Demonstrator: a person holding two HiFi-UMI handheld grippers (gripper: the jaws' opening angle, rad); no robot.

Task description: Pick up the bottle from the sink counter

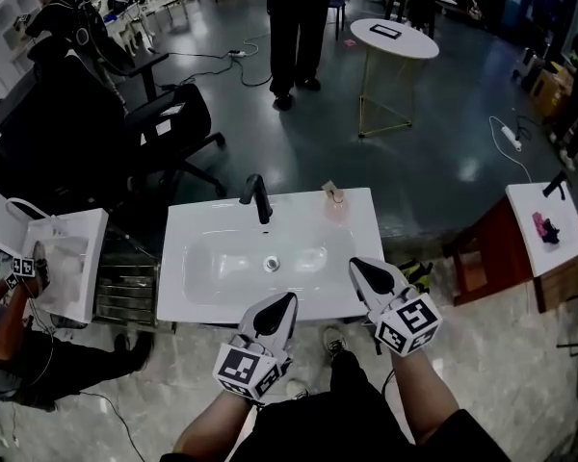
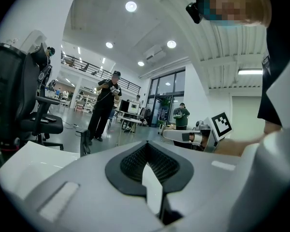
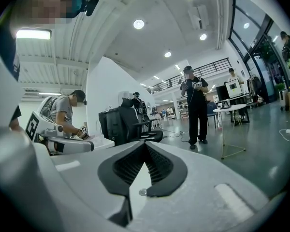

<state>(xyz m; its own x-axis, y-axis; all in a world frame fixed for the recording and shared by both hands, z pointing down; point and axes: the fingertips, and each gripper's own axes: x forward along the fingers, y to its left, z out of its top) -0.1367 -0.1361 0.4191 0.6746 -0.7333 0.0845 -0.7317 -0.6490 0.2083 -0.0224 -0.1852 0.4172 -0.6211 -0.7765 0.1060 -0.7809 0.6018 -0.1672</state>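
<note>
Head view showed the bottle at the back right corner of the sink counter, well right of the faucet and clear of the basin. It looked small, pale pink and upright, though it was too small to be sure. Both grippers hung at the counter's near edge, far short of it. The left gripper had its jaws together with nothing between them. The right gripper was the same, pinched closed and empty, which its own view confirmed.

The step in hand seemed to be the reach, not yet begun. The right gripper was the better choice, since it sat on the bottle's side with a straight run along the counter's flat right margin.

- The jaws would need to spread wide before arriving, not at the bottle.
- A low, level approach from the front would let the pads meet the body rather than the cap.
- A light bottle near the back edge could tip or slide off if nudged, so closing should be gentle and centred.
- The left gripper could stay back.
</note>
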